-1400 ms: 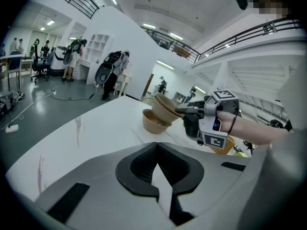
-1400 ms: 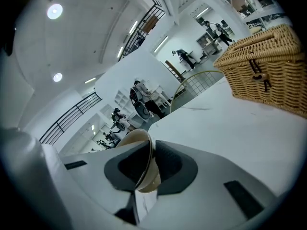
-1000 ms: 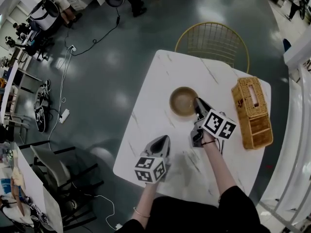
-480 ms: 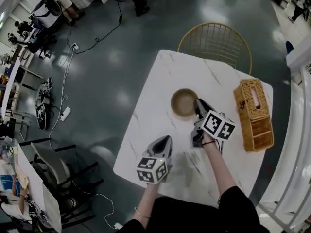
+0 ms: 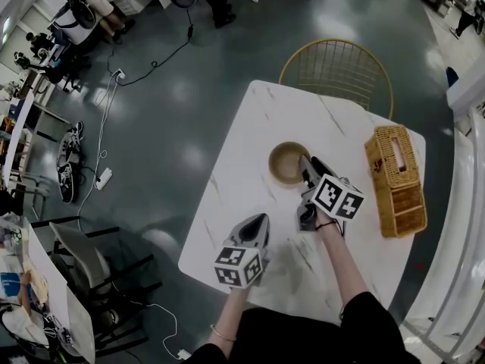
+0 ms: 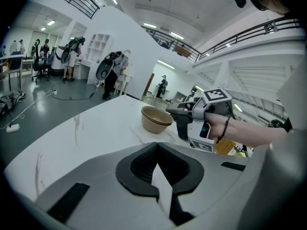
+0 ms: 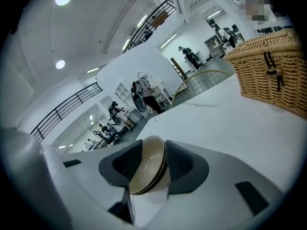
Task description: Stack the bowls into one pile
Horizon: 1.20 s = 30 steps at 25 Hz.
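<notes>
Two tan bowls (image 5: 286, 161) sit nested as one pile in the middle of the white marble table (image 5: 250, 120). My right gripper (image 5: 307, 163) reaches the pile's near right rim. In the right gripper view the nested bowls (image 7: 148, 169) stand between the fingers of the right gripper (image 7: 152, 150). Its jaws have just been opening, so the pads stand off the rim. My left gripper (image 5: 260, 217) hovers over the table's near left part, well short of the pile, shut and empty. From the left gripper (image 6: 156, 145) I see the bowls (image 6: 156, 119) ahead and the right gripper (image 6: 184, 114) beside them.
A wicker basket (image 5: 394, 179) stands at the table's right edge, close to my right hand. A gold wire chair (image 5: 336, 67) is tucked in at the far side. The table's left edge drops to a dark floor with cables.
The right gripper's jaws have spread apart at the bowl rim and let go of it. Both hands and the bowl pile stay where they were.
</notes>
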Each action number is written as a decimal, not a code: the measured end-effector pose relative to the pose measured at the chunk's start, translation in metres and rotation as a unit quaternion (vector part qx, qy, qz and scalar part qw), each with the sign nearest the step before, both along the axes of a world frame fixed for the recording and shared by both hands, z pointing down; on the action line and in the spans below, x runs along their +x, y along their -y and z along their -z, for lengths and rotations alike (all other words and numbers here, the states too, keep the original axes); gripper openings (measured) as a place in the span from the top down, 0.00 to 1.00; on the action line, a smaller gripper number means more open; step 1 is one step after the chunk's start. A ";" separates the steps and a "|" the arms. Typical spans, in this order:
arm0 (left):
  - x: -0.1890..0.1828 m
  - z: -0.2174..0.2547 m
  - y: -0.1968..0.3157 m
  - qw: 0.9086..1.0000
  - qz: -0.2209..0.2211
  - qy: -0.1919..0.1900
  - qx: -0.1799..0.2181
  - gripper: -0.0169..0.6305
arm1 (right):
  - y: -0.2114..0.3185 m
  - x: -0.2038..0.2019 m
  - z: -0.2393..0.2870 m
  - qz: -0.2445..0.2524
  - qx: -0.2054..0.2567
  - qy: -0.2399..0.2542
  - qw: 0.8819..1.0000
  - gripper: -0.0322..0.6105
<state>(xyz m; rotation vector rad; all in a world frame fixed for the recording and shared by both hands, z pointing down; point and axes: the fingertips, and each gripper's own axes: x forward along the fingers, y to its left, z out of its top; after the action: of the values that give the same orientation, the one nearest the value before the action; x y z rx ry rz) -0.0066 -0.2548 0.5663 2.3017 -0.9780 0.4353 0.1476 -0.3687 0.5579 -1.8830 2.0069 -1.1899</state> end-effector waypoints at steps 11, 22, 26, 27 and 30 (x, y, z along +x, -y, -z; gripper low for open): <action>-0.010 0.019 -0.003 1.000 0.007 -0.004 0.024 0.95 | -0.029 0.010 0.007 -0.016 0.007 -0.038 0.999 0.74; -0.011 0.066 -0.021 0.996 -0.004 -0.019 0.082 0.95 | -0.095 -0.018 0.060 0.112 0.090 -0.067 0.987 0.89; -0.006 0.079 -0.030 0.994 -0.009 -0.023 0.104 0.95 | -0.119 -0.021 0.076 0.139 0.113 -0.074 0.981 0.91; -0.006 0.082 -0.033 0.994 -0.011 -0.024 0.109 0.95 | -0.125 -0.022 0.080 0.144 0.119 -0.074 0.980 0.91; -0.004 0.095 -0.042 0.992 -0.019 -0.026 0.126 0.95 | -0.143 -0.025 0.094 0.156 0.136 -0.073 0.976 0.91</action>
<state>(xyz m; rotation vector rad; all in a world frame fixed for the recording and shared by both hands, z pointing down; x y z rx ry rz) -0.0105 -0.2124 0.4709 2.5462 -1.0154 0.2793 0.1223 -0.2260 0.4638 -1.6079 2.4699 -0.7956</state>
